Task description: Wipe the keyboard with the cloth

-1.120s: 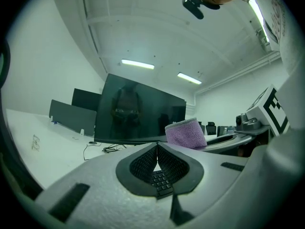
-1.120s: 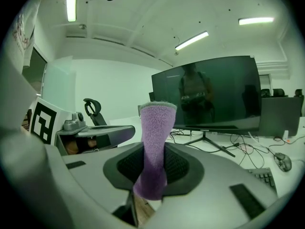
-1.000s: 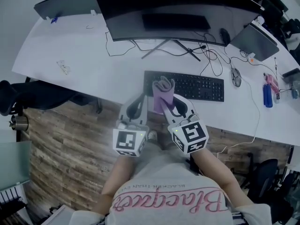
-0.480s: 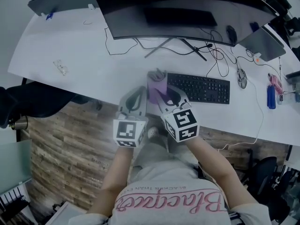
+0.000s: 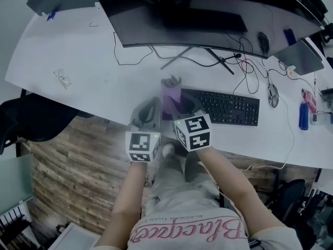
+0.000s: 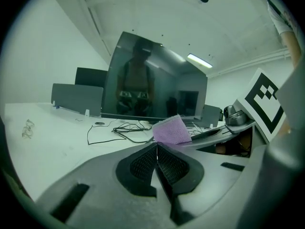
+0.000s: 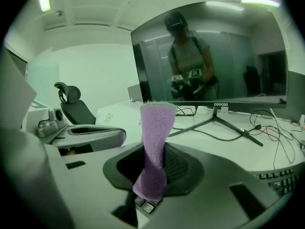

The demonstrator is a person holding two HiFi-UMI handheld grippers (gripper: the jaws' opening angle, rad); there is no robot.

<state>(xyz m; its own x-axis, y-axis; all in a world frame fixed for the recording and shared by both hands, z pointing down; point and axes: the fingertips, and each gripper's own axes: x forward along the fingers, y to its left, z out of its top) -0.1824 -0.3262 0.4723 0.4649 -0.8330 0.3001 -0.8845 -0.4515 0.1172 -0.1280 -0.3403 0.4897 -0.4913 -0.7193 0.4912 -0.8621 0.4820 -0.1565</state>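
The right tongs (image 5: 183, 107) clamp the purple cloth (image 5: 170, 94) upright at the left end of the keyboard (image 5: 229, 108). The left tongs (image 6: 156, 148), pressed together and empty, hover just left.

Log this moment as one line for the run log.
right gripper: jaws shut on purple cloth | left gripper: jaws shut, empty | position: purple cloth over left end of keyboard, contact unclear
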